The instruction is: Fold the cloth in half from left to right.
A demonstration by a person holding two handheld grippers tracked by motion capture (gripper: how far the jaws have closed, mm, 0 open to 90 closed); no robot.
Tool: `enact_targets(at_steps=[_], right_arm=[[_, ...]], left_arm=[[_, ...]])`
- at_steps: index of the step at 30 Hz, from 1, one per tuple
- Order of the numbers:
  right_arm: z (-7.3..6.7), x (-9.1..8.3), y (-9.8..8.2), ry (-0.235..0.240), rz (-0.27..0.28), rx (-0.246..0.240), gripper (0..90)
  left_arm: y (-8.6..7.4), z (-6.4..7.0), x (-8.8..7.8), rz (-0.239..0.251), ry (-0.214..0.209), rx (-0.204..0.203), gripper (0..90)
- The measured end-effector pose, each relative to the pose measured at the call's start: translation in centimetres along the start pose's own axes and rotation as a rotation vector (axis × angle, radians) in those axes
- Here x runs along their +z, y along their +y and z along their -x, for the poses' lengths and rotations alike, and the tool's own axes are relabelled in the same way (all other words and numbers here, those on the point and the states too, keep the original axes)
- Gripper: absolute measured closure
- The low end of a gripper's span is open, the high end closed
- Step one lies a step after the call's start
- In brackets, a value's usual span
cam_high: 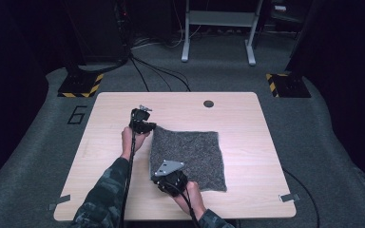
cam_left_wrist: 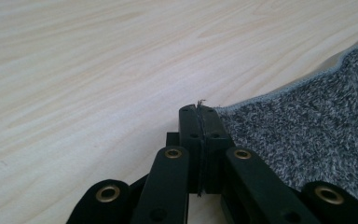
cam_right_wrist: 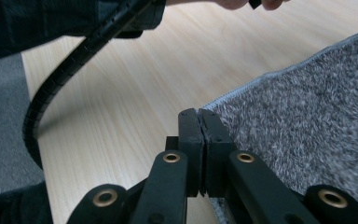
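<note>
High view shows a grey knitted cloth point(cam_high: 188, 159) lying nearly flat on the right-of-centre part of the light wooden desk point(cam_high: 104, 156), roughly square, with its edges close to parallel with the desk's edges. The left hand-held gripper point(cam_high: 148, 126) sits at the cloth's far left corner, and the right hand-held gripper point(cam_high: 164, 172) at its near left corner, so both hold the same left edge and the cloth stretches away to the right of both.

Left gripper view has the jaws pressed fully together on the hemmed corner, a thread end poking out above the tips; the cloth point(cam_left_wrist: 307, 130) runs off to the right there. Right gripper view shows the same: jaws closed tight on the cloth point(cam_right_wrist: 307, 126) at its corner, with the fabric rising slightly from the desk.

The held left edge runs near to far, which makes it the axis of any fold. Judging from this, the coming move would carry that edge rightward over the cloth toward the free right edge, both hands travelling evenly.
</note>
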State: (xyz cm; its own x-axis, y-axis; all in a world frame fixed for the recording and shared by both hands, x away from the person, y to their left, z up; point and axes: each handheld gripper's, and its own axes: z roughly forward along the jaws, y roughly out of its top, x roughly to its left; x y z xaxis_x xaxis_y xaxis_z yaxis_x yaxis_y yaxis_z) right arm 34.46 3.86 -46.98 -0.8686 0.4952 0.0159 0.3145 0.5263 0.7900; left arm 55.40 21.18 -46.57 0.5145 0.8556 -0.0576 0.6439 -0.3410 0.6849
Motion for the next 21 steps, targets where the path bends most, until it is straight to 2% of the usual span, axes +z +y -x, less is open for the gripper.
enact_targets(at_steps=[8, 12, 15, 16, 18, 19, 21], right_arm=[[-0.1, -1.2, 1.1, 0.005, 0.049, -0.010, 88.9], [-0.3, -1.6, 2.2, 0.013, 0.076, -0.020, 88.8], [-0.7, -1.9, 3.5, 0.012, 0.113, -0.042, 88.9], [-0.8, -1.9, 3.8, 0.008, 0.125, -0.038, 88.9], [-0.9, -2.4, 4.3, 0.009, 0.153, -0.042, 88.9], [-0.9, -2.7, 4.5, 0.005, 0.169, -0.038, 88.9], [-0.9, -2.9, 4.6, 0.006, 0.182, -0.034, 88.9]], left_arm=[[1.5, -0.5, -1.3, 0.006, 0.026, 0.024, 90.0], [2.4, -0.8, -2.2, 0.011, 0.046, 0.042, 90.0], [3.0, -1.2, -3.2, 0.021, 0.067, 0.049, 90.0], [3.2, -1.3, -3.5, 0.020, 0.084, 0.060, 90.0], [3.6, -1.5, -4.0, 0.015, 0.089, 0.065, 90.0], [4.3, -1.6, -4.8, 0.035, 0.100, 0.071, 90.0], [4.8, -1.5, -5.2, 0.041, 0.098, 0.073, 90.0]])
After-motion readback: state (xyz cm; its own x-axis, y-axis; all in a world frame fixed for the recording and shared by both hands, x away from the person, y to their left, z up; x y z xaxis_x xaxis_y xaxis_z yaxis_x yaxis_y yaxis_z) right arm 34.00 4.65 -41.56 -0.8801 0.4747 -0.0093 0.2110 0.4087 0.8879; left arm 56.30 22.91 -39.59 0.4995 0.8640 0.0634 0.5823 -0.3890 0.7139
